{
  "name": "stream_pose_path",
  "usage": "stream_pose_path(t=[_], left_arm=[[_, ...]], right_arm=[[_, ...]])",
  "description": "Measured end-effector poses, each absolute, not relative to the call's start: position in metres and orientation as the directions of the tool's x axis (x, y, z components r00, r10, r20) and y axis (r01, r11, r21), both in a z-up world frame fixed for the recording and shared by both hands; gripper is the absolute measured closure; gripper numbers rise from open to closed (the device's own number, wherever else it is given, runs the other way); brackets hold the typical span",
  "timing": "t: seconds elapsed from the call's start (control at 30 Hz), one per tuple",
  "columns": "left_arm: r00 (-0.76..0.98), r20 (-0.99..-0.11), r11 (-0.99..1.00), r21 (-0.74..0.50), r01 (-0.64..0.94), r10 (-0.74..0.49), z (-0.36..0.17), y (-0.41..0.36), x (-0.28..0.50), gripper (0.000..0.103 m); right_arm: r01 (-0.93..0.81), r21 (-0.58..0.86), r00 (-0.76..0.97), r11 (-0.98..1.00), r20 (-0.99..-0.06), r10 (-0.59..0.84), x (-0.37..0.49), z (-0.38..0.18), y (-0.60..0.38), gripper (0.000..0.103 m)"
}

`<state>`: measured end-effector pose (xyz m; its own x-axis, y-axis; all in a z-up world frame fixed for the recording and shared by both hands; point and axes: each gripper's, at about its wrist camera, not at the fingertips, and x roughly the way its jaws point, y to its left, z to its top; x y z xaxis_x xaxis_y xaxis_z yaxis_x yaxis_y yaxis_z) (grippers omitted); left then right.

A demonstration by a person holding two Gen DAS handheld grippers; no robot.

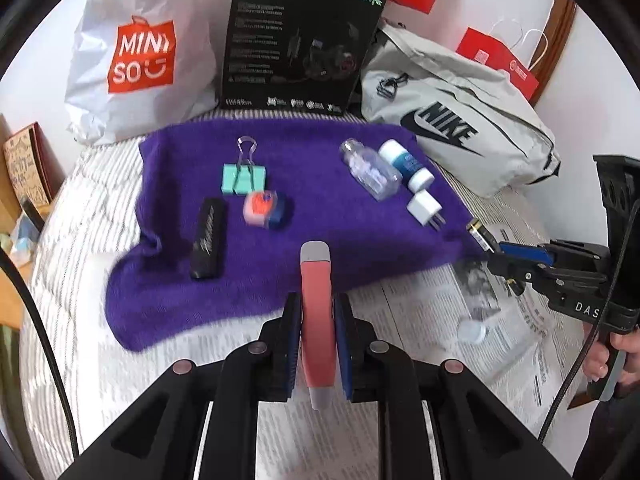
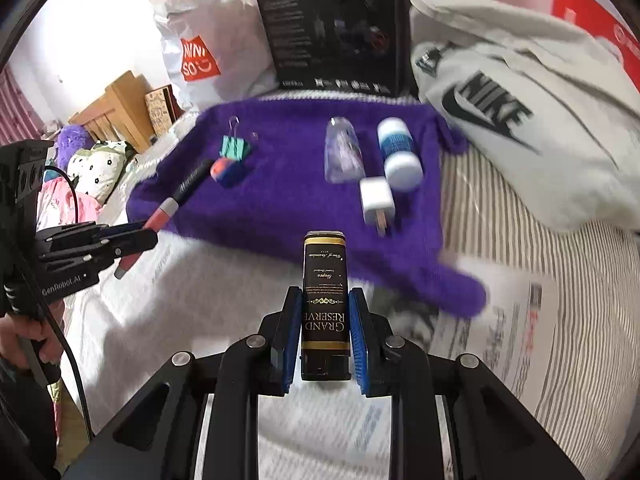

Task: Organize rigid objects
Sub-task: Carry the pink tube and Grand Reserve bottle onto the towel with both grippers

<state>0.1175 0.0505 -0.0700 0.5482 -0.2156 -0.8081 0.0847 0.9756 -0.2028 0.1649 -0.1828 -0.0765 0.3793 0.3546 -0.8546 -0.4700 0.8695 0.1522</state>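
A purple towel (image 1: 304, 184) lies on the bed with several small objects on it. My left gripper (image 1: 316, 344) is shut on a pink tube with grey caps (image 1: 317, 312), held over the towel's near edge; the tube also shows in the right wrist view (image 2: 160, 216). My right gripper (image 2: 325, 332) is shut on a black and gold "Grand Reserve" box (image 2: 325, 292), held near the towel's right edge; the box also shows in the left wrist view (image 1: 482, 236). On the towel lie a teal binder clip (image 1: 244, 176), a black case (image 1: 208, 236), an orange-blue cube (image 1: 264, 210), a clear bottle (image 1: 370, 170), a white-blue bottle (image 1: 406, 164) and a white charger plug (image 1: 425, 208).
Behind the towel stand a white Miniso bag (image 1: 140, 56), a black headset box (image 1: 300, 40) and a grey Nike bag (image 1: 456, 120). Red paper bags (image 1: 496, 60) are at the back. Newspaper (image 1: 492, 320) with a small clear cap (image 1: 472, 332) lies on the striped bedding to the right.
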Motion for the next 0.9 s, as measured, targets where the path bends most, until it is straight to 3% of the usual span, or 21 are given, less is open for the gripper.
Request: stream_pose_path(t=[0.53,0.9], left_arm=[[0.559,-0.812,0.985,-0.159,0.063,-0.167,-0.06,0.074,0.16,0.087],[0.532,-0.832,0.985,-0.169,0.025,-0.157,-0.082,0.081,0.178,0.087]], right_arm=[[-0.532,0.11,0.337,0.839,-0.882,0.329,0.244,-0.104,-0.125,0.08],[-0.547,0.081,0.295,0.833,-0.913,0.282,0.255,-0.136,-0.111,0.079]])
